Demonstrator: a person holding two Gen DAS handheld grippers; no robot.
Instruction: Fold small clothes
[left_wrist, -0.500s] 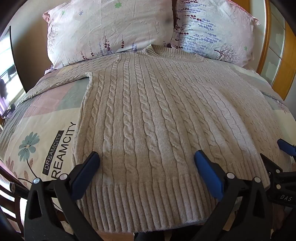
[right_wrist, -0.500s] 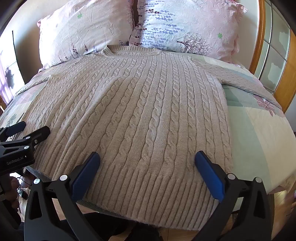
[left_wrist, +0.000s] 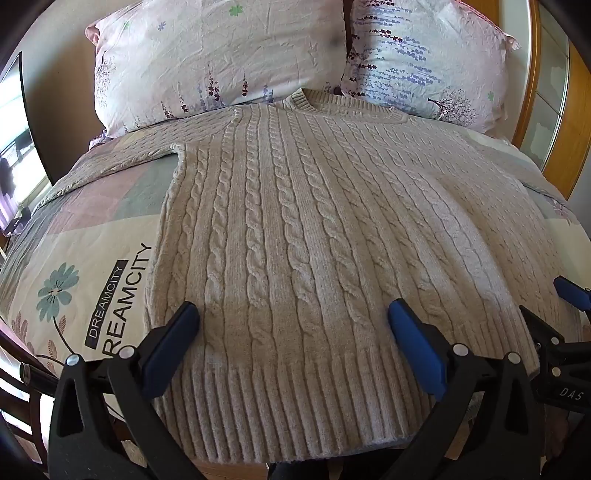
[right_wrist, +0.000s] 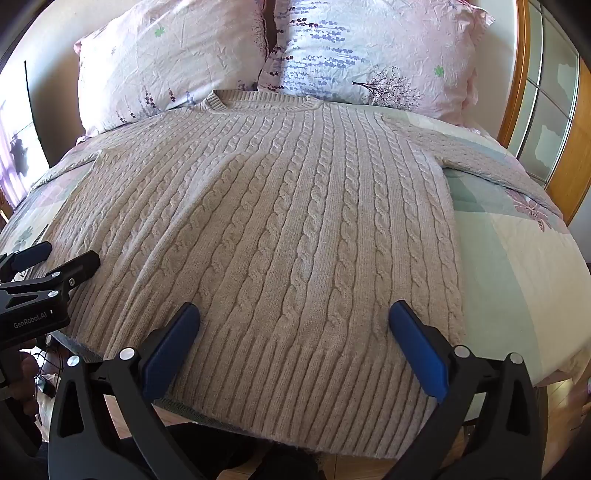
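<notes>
Hovering nearest, over the ribbed hem: left gripper (left_wrist: 293, 323), blue pads (left_wrist: 415, 350) spread wide, pinching nothing; likewise right gripper (right_wrist: 293, 323), jaws gaping, also holding nothing. Showing at each view's margin: the opposite tool, black frame and blue tips, its opening too little in view there to judge. Lying flat beyond, front up: beige cable-knit sweater (left_wrist: 295, 229), hem overhanging the near edge of the bed, neckline pointing away, sleeves stretching out sideways to both sides. Spreading underneath: patchwork quilt (left_wrist: 92, 236) in pink, green and cream, bearing a teal flower and the lettering DREAMCITY on the left side. Leaning farthest back, side by side against the headboard: left pillow (left_wrist: 207, 62) and right pillow (left_wrist: 424, 55), floral print, sweater collar touching their lower edges. Standing at far right: wooden frame (right_wrist: 565, 155) with glass panels.
</notes>
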